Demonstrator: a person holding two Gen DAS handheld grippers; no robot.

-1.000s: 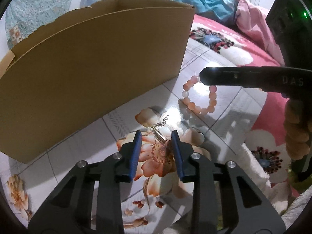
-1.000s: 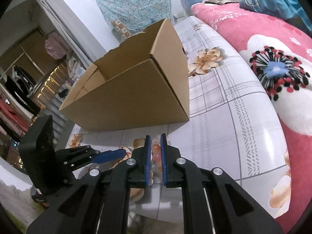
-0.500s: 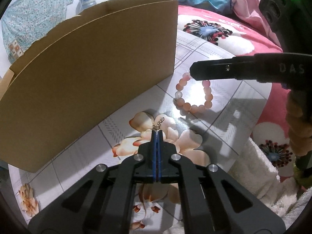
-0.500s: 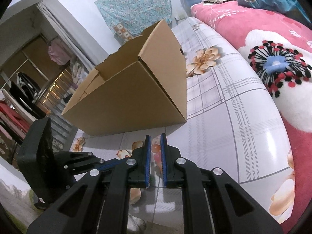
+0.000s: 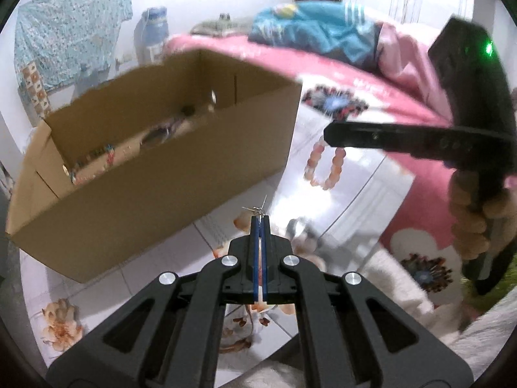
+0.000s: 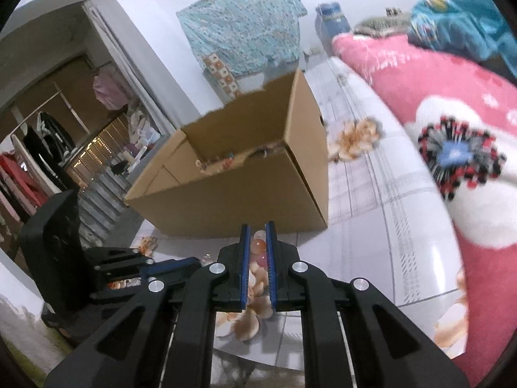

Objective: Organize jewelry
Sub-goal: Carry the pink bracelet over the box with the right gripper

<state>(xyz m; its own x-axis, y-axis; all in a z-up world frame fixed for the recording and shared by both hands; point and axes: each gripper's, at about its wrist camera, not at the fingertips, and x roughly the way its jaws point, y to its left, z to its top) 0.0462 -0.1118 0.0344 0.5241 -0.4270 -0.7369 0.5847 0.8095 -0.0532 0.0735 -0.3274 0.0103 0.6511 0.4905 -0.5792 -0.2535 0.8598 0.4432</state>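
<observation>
An open cardboard box point(image 5: 168, 174) point(image 6: 245, 190) stands on the tiled floor with several pieces of jewelry lying inside. My left gripper point(image 5: 260, 223) is shut on a thin silver chain point(image 5: 258, 209) whose end sticks out past the tips, lifted above the floor in front of the box. My right gripper point(image 6: 257, 237) is shut on a pink bead bracelet point(image 6: 259, 249); in the left wrist view the bracelet point(image 5: 323, 165) hangs as a loop under that gripper point(image 5: 329, 135), to the right of the box. The left gripper point(image 6: 190, 262) also shows low on the left in the right wrist view.
A pink flowered blanket point(image 5: 404, 97) point(image 6: 452, 123) with a teal garment point(image 5: 323, 35) lies right of the box. A white fluffy rug point(image 5: 397, 278) is at the lower right. A doorway onto a clothes rack point(image 6: 48, 148) opens on the left. A hand point(image 5: 475, 213) holds the right gripper.
My left gripper closed on the chain and lifted it off the floor. The right gripper rose with the bracelet, which now hangs free. The inside of the box has come into view.
</observation>
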